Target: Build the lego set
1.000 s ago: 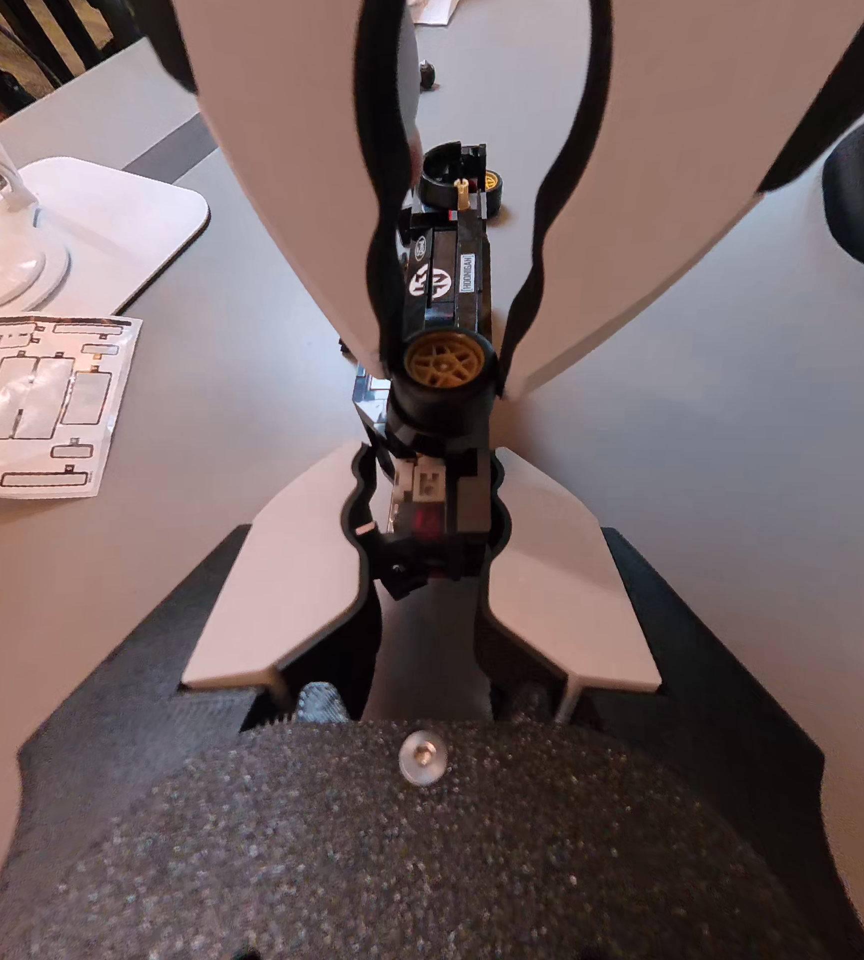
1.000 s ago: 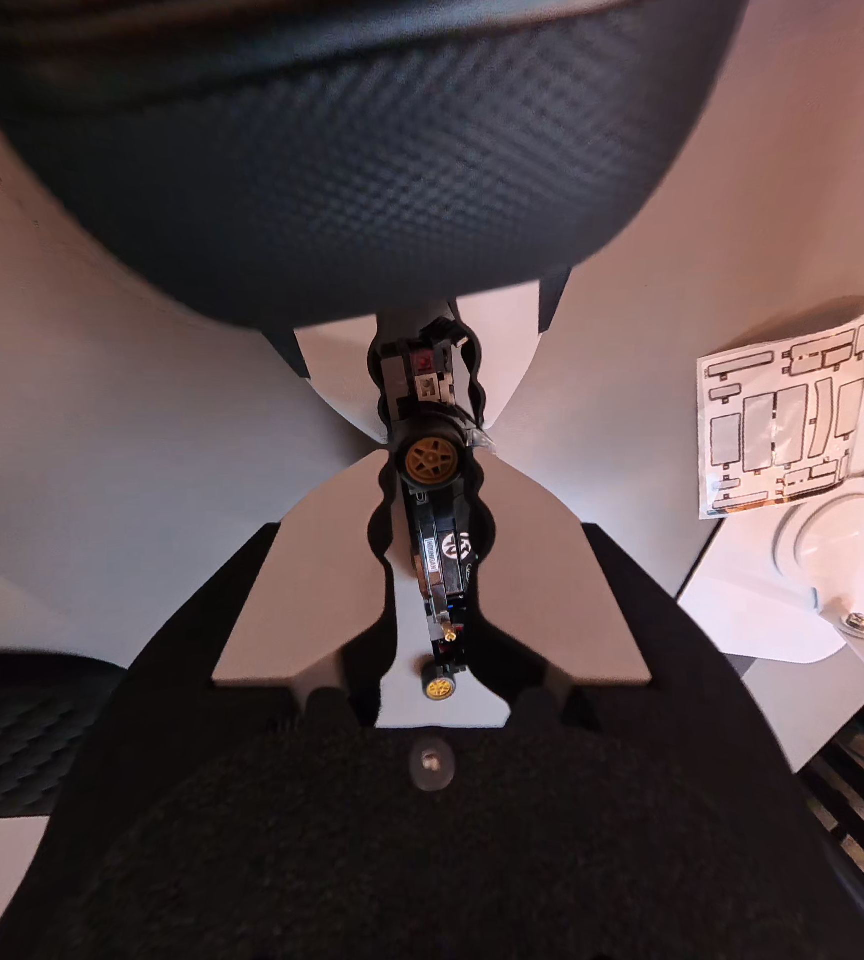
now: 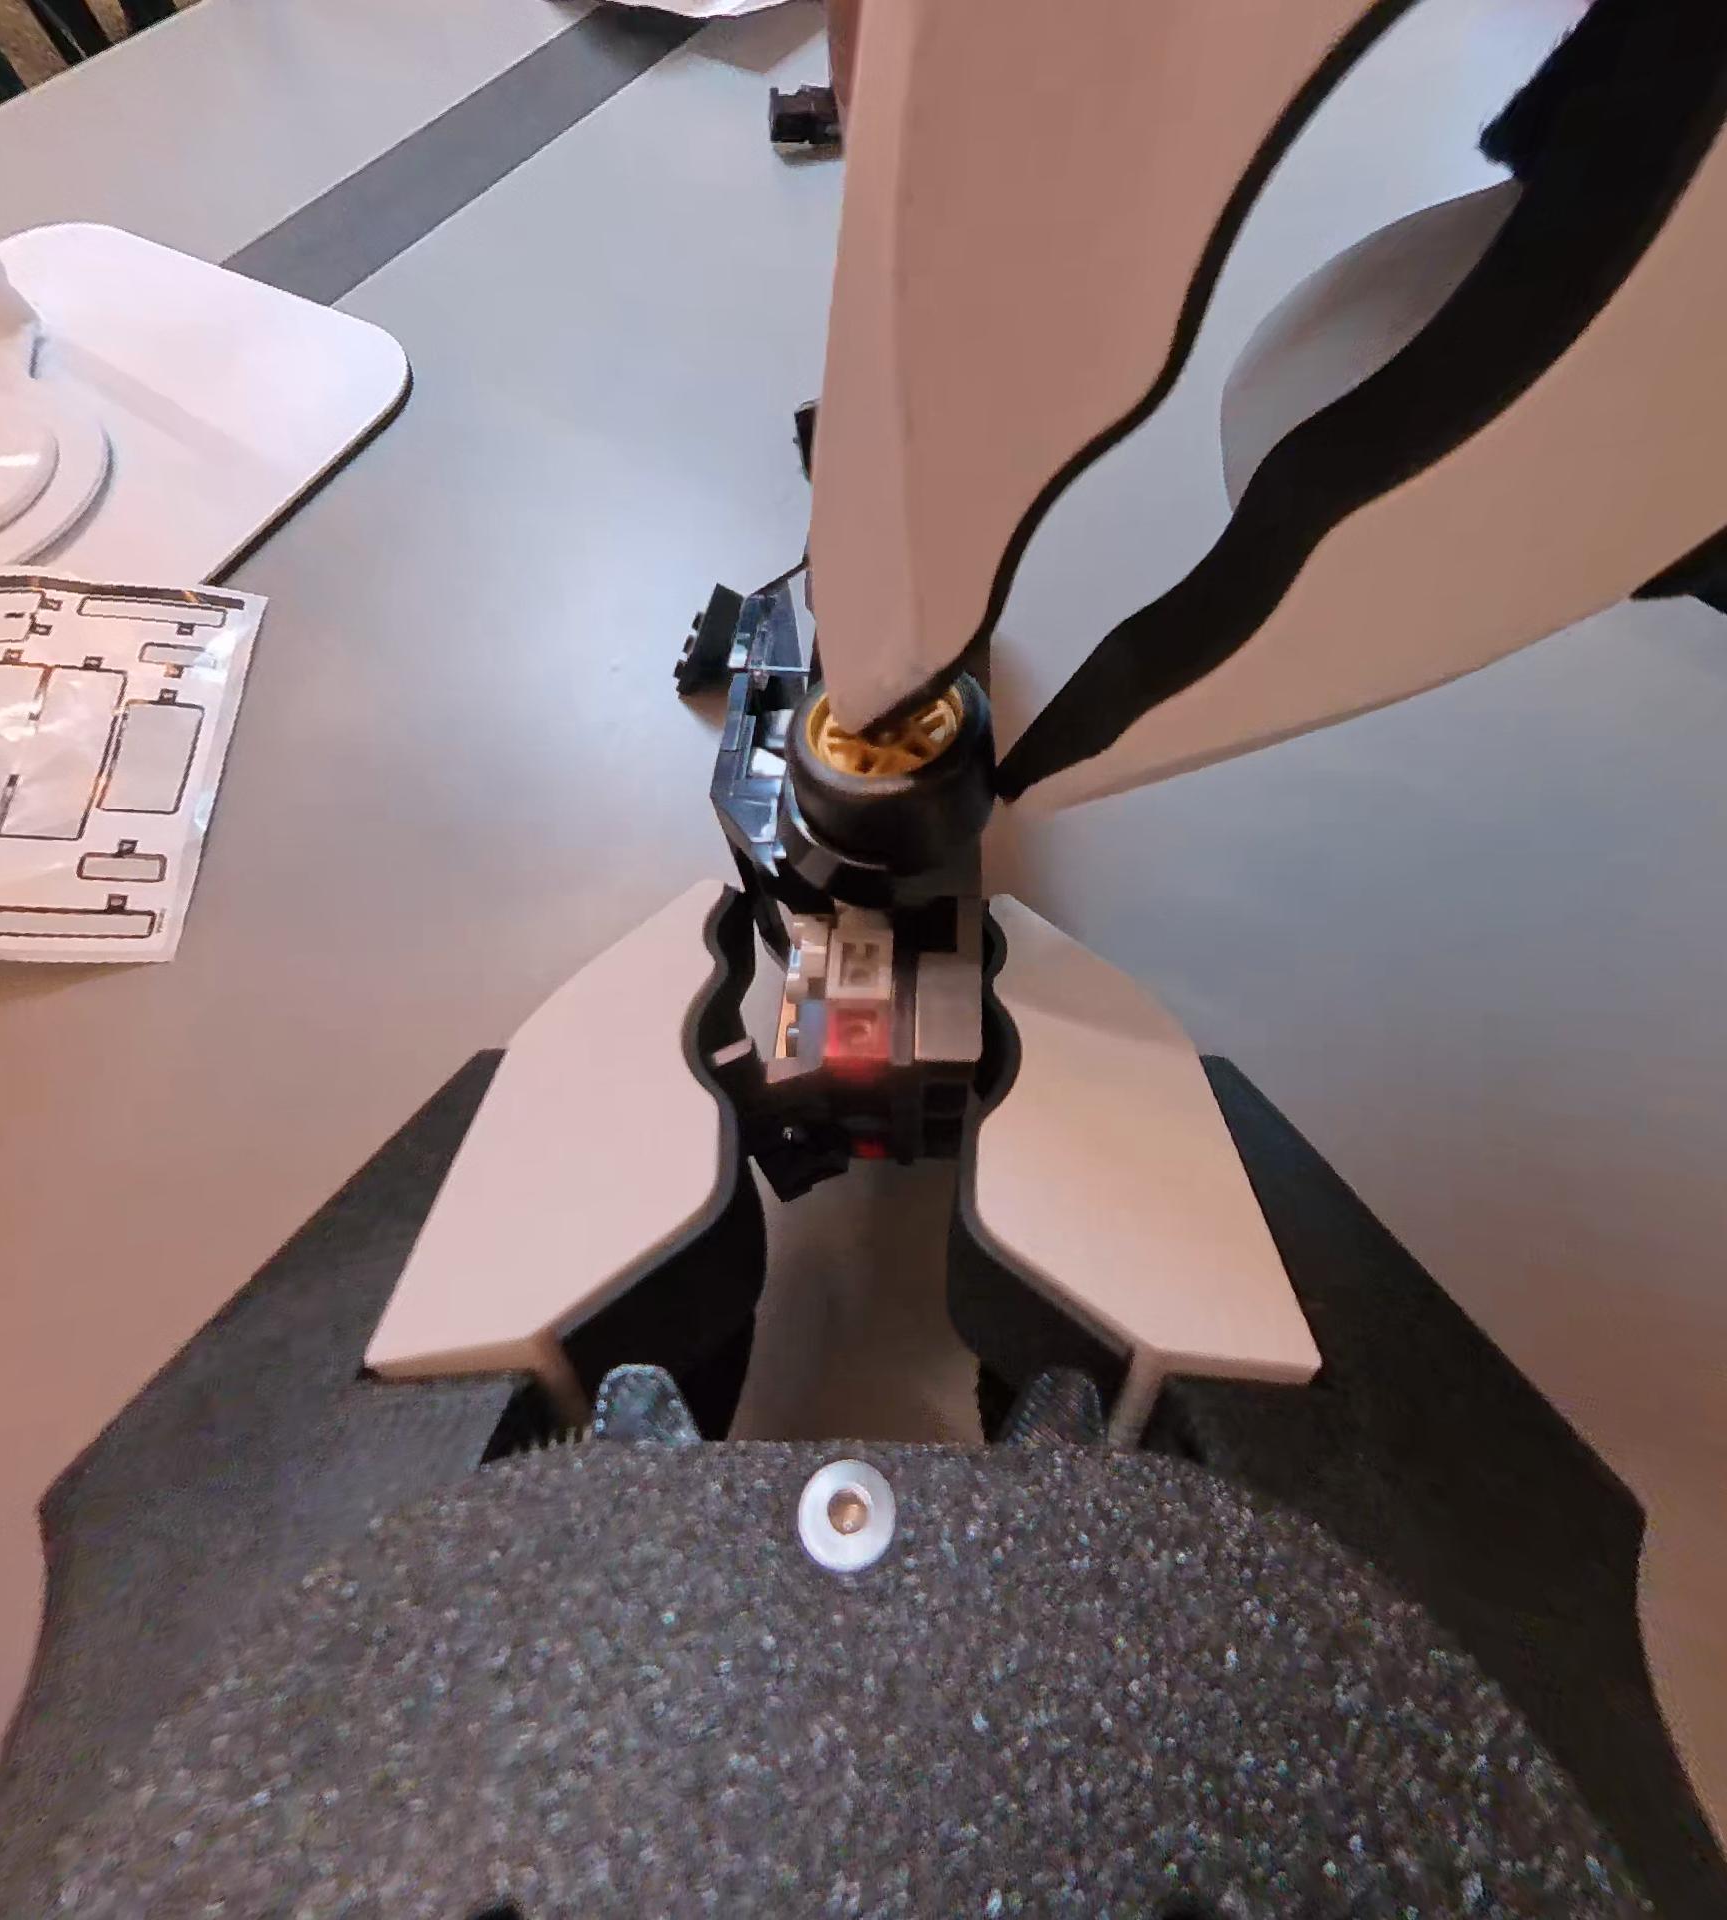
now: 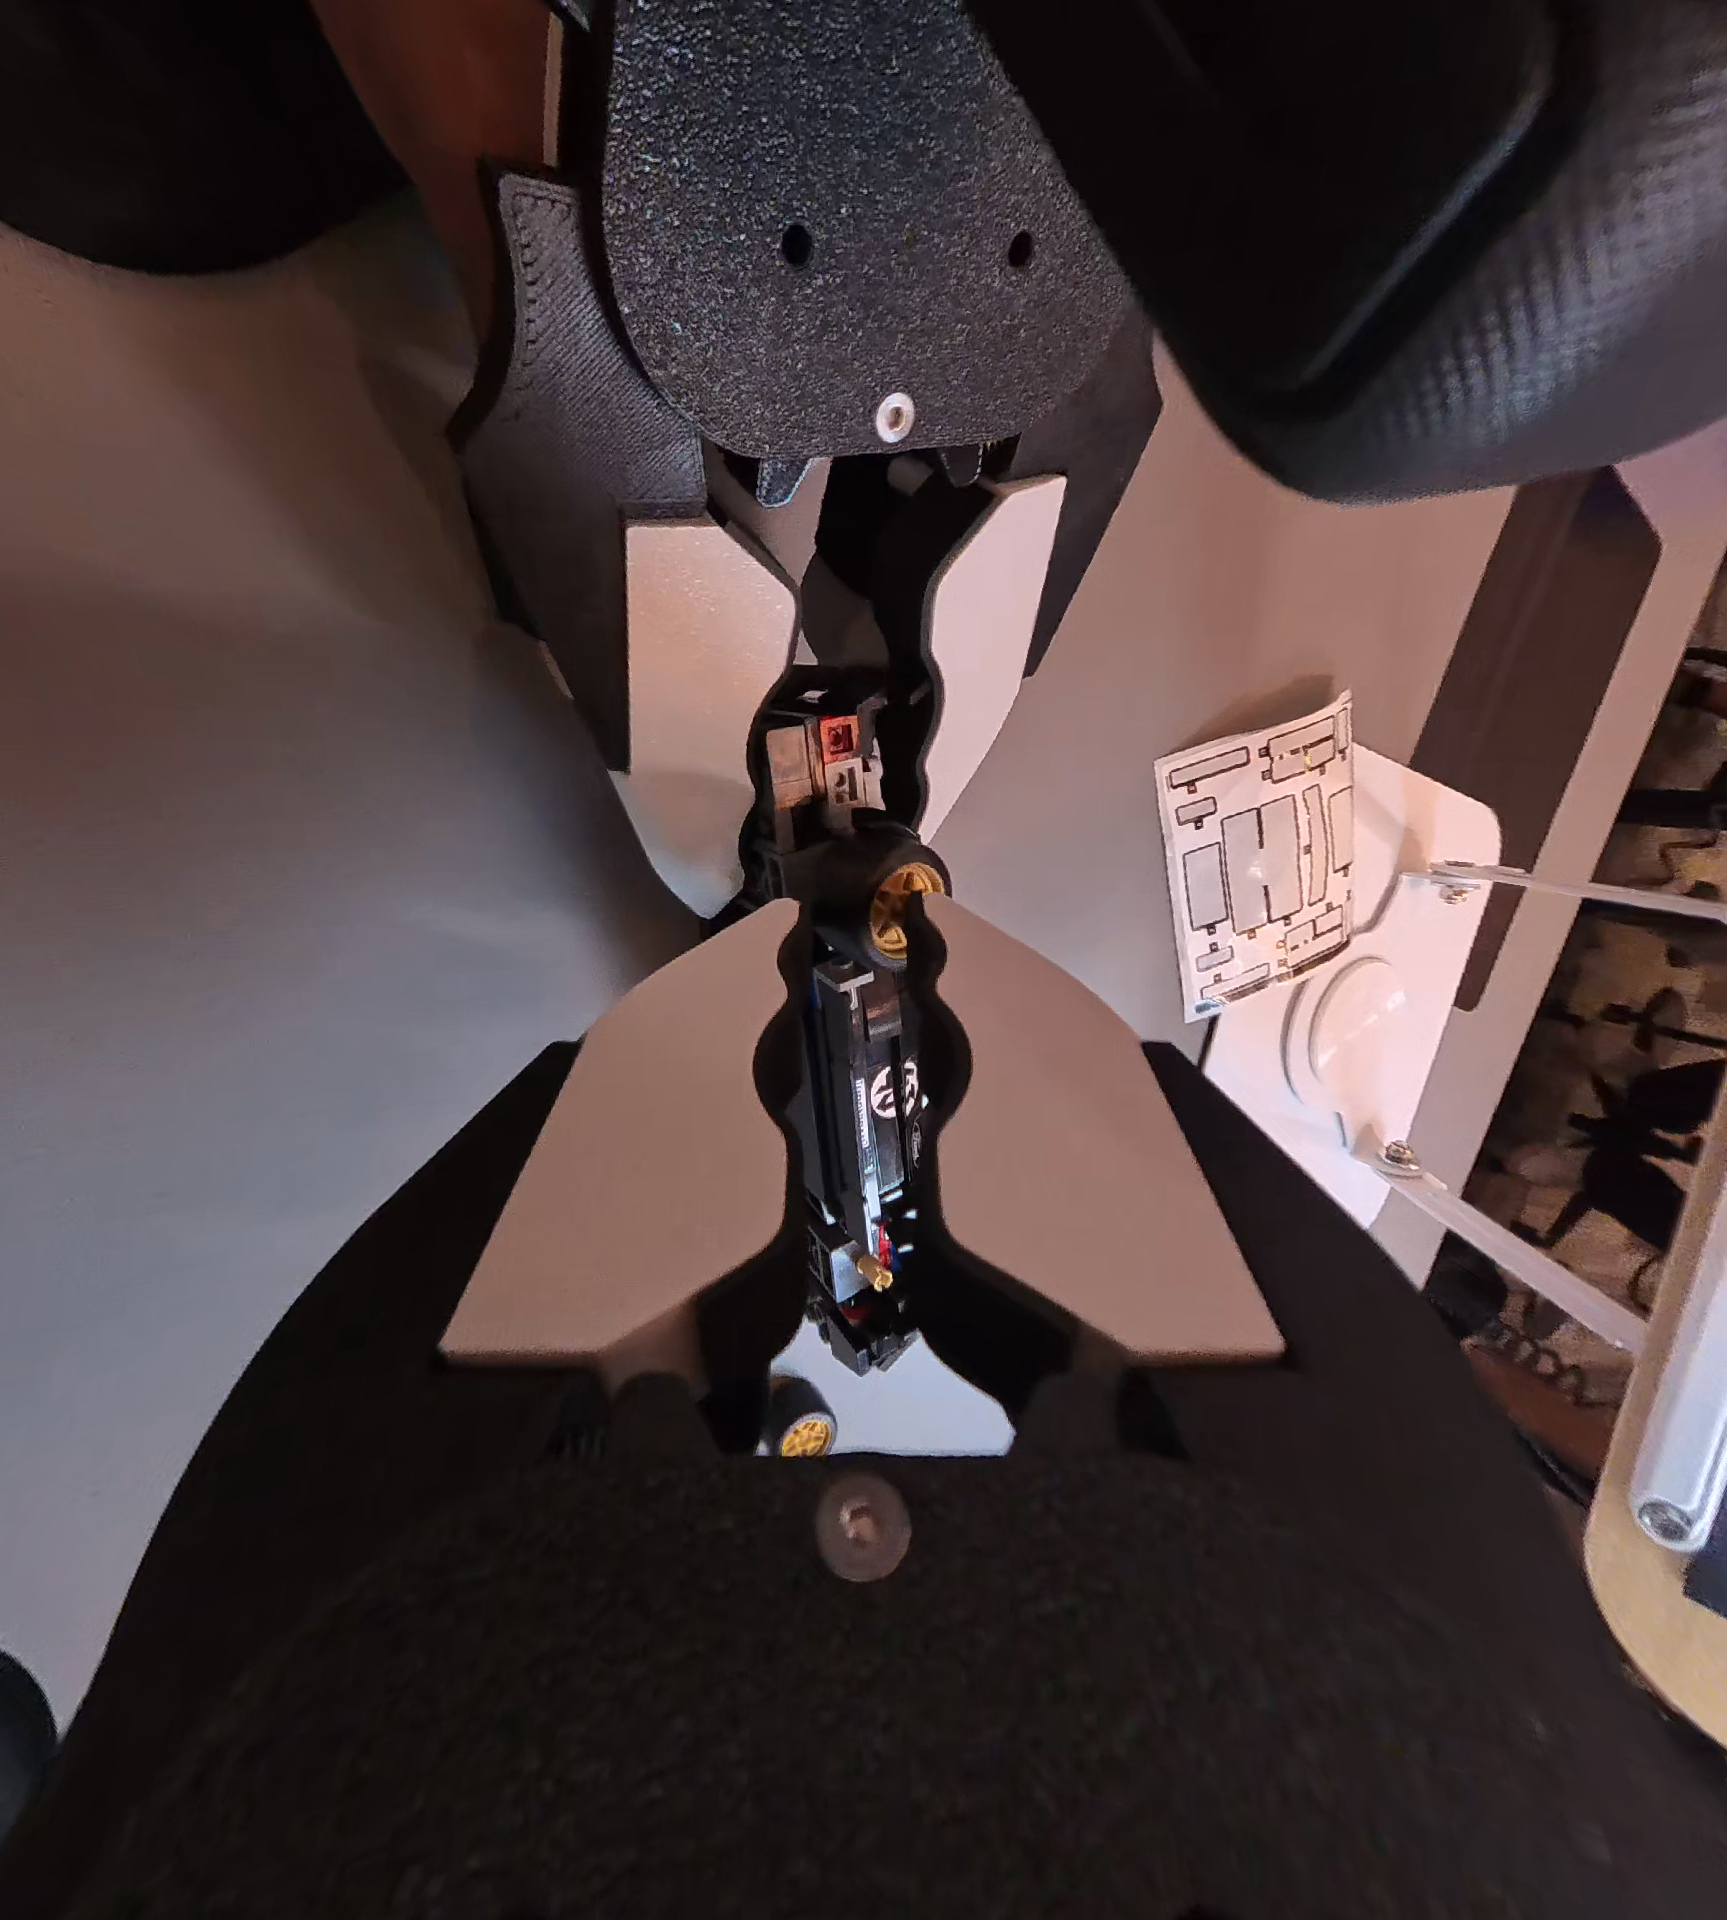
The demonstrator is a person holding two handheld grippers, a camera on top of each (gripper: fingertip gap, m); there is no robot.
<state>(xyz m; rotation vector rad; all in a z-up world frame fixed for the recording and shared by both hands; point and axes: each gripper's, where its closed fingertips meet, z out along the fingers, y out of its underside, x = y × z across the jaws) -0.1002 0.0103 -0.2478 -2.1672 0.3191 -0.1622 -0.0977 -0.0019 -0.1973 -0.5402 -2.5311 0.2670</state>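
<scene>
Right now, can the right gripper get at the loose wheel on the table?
Probably not: the right gripper is shut on the Lego car, and the loose wheel lies beneath it, behind the fingertips. It would need to let go first.

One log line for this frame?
left tongs: shut on car | right tongs: shut on car | wheel: fitted | spare wheel: on table

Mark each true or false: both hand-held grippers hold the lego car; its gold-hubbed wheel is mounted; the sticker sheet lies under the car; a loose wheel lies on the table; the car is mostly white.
1. Left hand-held gripper and right hand-held gripper both hold the lego car. True.
2. A gold-hubbed wheel is mounted on the car. True.
3. The sticker sheet lies under the car. False: it lies off to the side, near a white stand base.
4. A loose wheel lies on the table. True.
5. The car is mostly white. False: mostly black.
</scene>
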